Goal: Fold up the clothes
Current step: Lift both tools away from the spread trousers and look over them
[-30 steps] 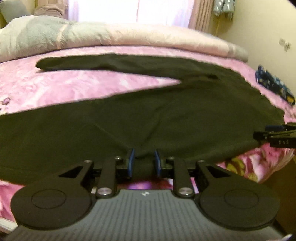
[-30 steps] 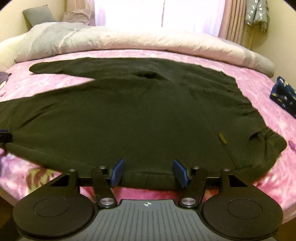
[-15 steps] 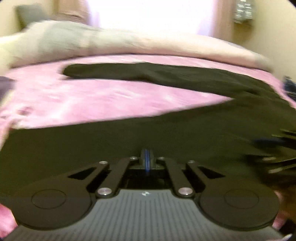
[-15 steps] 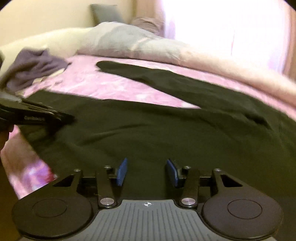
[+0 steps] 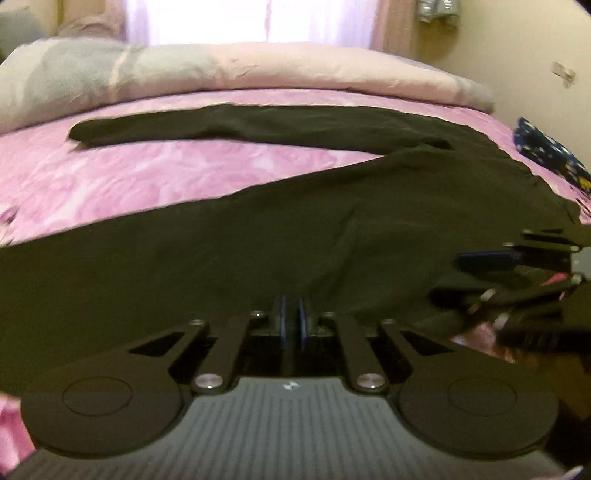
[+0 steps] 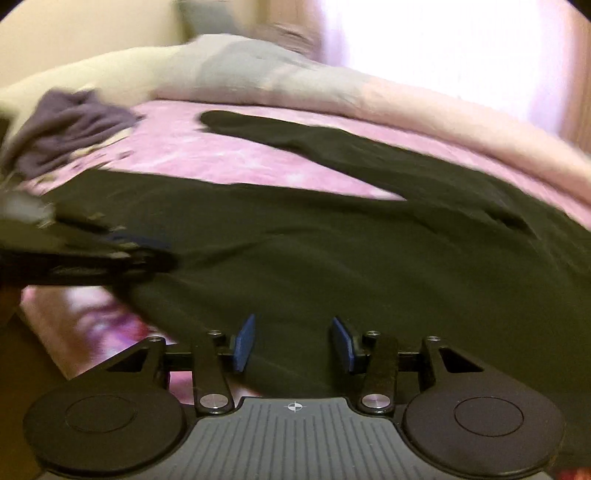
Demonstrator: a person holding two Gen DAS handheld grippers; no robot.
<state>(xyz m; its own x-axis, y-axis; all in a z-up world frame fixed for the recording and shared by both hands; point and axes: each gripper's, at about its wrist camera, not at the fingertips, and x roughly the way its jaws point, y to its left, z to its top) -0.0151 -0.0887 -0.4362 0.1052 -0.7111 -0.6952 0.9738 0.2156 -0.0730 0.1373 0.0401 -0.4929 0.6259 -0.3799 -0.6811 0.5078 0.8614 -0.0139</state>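
We find a bed with a pink mottled sheet (image 5: 155,173) as the working surface. A rolled quilt in grey and pale pink (image 5: 229,74) lies along its far side, below a bright curtained window (image 5: 251,22). Cream walls (image 5: 517,66) close the room on the right of the left wrist view.

The dark long-sleeved fabric garment (image 5: 258,236) lies spread over the near half of the bed, one sleeve (image 5: 229,123) stretched flat across the sheet toward the quilt. A crumpled purple-grey cloth (image 6: 70,129) sits on the bed near the far left corner in the right wrist view. A dark blue patterned item (image 5: 546,151) lies at the bed's right edge.

The left hand-held gripper (image 5: 291,321) has its blue pads nearly together, pinching the garment's near hem; its jaws have just opened slightly, with fabric between them. The right hand-held gripper (image 6: 293,343) stands at a middling gap over the hem; its jaws have just been closing, fabric lies between the pads, and we see no pad pressing on it. Both frames are partly blurred.
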